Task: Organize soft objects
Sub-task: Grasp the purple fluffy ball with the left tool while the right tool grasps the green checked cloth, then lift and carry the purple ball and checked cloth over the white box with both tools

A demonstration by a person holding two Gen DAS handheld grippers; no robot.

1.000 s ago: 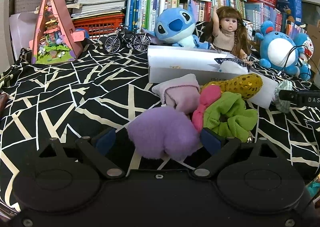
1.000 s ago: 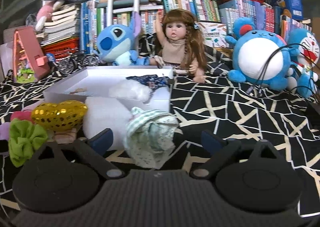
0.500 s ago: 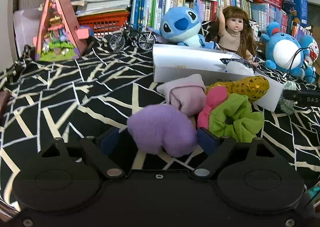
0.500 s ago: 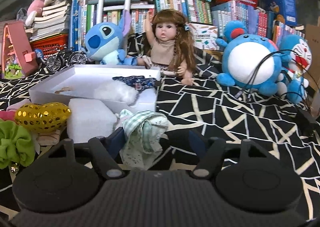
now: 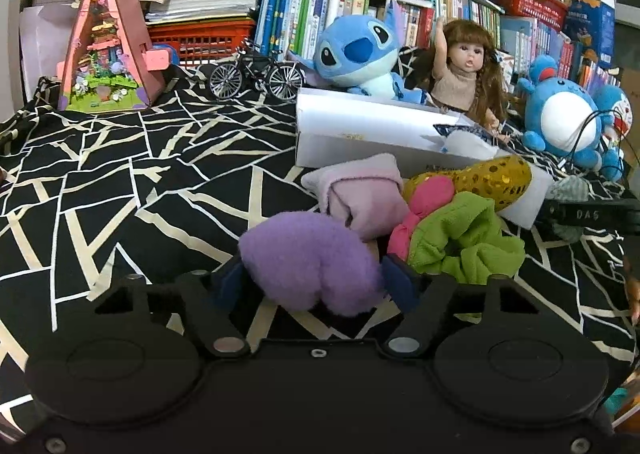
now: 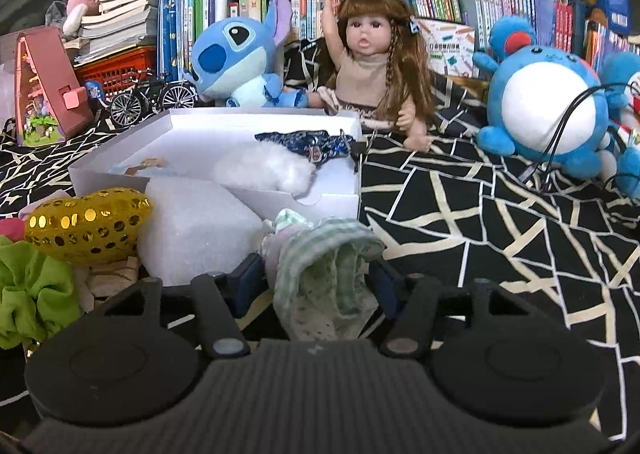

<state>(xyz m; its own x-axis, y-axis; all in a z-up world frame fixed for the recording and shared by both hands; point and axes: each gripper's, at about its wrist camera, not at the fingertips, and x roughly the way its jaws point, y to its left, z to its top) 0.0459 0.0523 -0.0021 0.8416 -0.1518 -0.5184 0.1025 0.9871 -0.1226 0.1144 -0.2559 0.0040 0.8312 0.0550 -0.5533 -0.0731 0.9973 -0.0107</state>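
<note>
Two claws were busy at once, and both were at the grabbing step. My left claw [image 5: 312, 282] had just been closing, with the purple puff [image 5: 310, 260] between its blue pads. The pads looked to be touching its two sides, so I think I had it, but only just. The puff sat on the black cloth [image 5: 140, 181], close to the pink roll [image 5: 360, 197] and the green scrunchie [image 5: 460, 242].

My right claw [image 6: 318, 282] had just been closing too, with the checked cloth [image 6: 324, 278] between its pads. Its left pad looked a bit apart from the cloth, so I cannot tell if it had a hold. That cloth lay just in front of the white box [image 6: 332, 201], beside the foam block [image 6: 192, 230].

Next, I think both claws needed a firmer squeeze. Then I should lift each soft thing straight up and carry it over the box wall. Soft things squash and slip, so a gentle lift would be best.
</note>
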